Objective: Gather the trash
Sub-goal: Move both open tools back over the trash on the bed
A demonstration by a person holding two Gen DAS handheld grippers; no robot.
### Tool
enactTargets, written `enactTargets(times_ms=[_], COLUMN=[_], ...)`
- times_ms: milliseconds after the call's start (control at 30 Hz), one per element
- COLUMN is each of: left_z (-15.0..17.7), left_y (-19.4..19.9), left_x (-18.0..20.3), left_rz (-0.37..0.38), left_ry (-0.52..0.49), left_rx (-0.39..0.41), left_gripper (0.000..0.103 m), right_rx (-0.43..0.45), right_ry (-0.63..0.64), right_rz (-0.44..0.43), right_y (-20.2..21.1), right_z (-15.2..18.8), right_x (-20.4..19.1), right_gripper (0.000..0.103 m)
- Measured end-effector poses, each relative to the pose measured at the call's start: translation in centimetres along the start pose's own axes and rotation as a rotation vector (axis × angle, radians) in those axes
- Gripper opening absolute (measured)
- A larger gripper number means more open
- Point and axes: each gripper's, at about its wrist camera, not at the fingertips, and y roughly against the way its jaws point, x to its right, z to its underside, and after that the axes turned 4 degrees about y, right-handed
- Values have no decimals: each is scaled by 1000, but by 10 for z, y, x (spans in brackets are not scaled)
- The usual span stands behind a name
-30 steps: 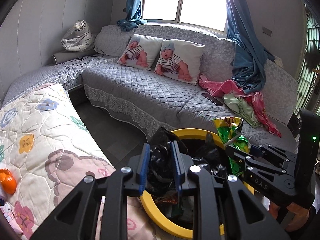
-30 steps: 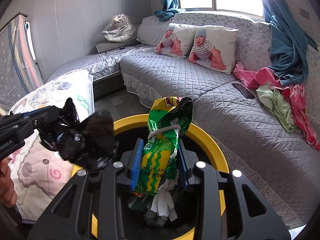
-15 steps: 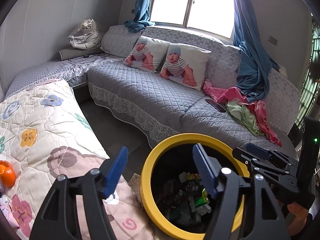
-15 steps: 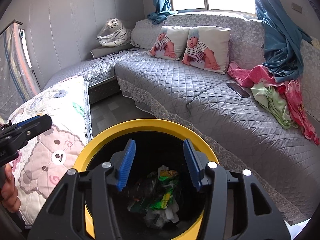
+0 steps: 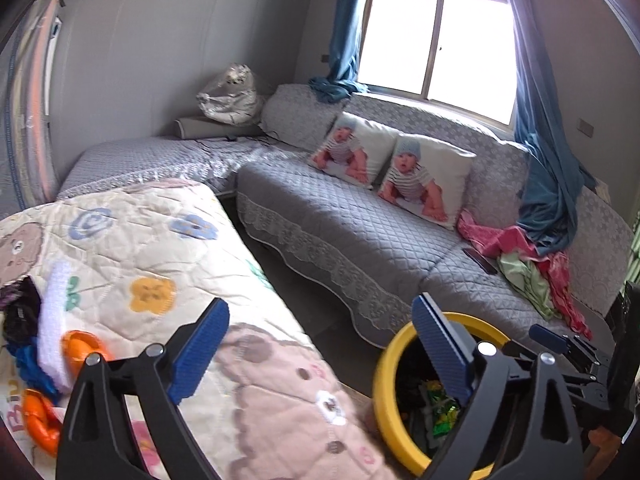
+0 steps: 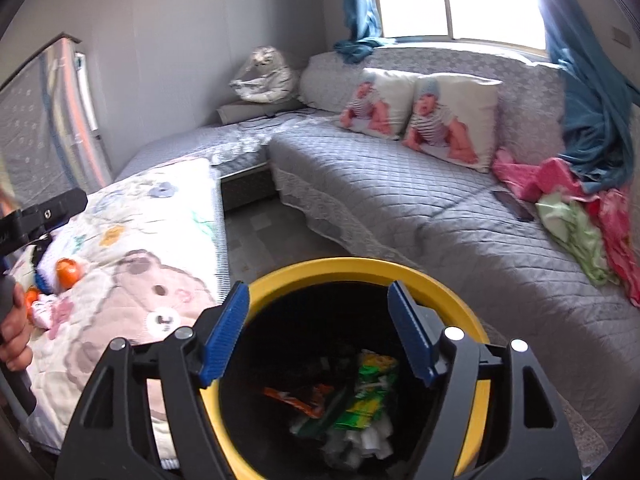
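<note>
The yellow-rimmed bin (image 6: 360, 270) is cut off by the lower frame edge and partly masked by the right tongs (image 6: 316, 330), its trash (image 6: 352, 408) a blurred, unidentifiable heap, while the dark items (image 5: 20, 312) at the quilt's (image 5: 152, 248) left margin are cropped and indistinct.

Yellow-rimmed bin (image 6: 360, 270); grey quilted sofa (image 6: 400, 196); blue curtain (image 5: 548, 184); floral cream quilt (image 5: 132, 248); blue fingers (image 6: 224, 332).
</note>
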Motion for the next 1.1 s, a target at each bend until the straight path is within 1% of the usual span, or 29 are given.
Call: enactTargets(times_ms=[67, 167, 300, 367, 433, 567, 667, 767, 833, 933, 1100], left_z=[-3, 1, 8, 12, 14, 18, 24, 31, 38, 47, 58], left_y=[11, 29, 54, 68, 80, 106, 120, 129, 133, 138, 139], left_x=[-17, -46, -87, -106, -124, -160, -181, -199, -206, -211, -212], left_rz=[-23, -73, -128, -144, -184, -206, -252, -291, -307, -307, -289], left_ry=[10, 16, 37, 57, 78, 127, 140, 151, 160, 172, 159], left_rx=[22, 55, 92, 115, 130, 153, 156, 142, 128, 116, 98], left_gripper=[92, 95, 95, 95, 95, 95, 95, 95, 95, 95, 95], right_rx=[-8, 1, 47, 68, 85, 102, 127, 149, 143, 116, 77], right_ry=[17, 56, 127, 151, 166, 208, 266, 326, 352, 368, 385], right_rz=[-61, -116, -164, -181, -210, -281, -345, -401, -431, -469, -523], right_y=[-5, -8, -10, -11, -12, -14, -12, -9, -9, -14, -26], right_z=[-4, -11, -19, -23, -27, -33, -33, -27, -24, -22, -32], right_x=[-15, -39, -79, -95, -113, -149, -177, -203, -218, -233, -255], right_gripper=[73, 74, 75, 79, 81, 83, 84, 84, 84, 84, 83])
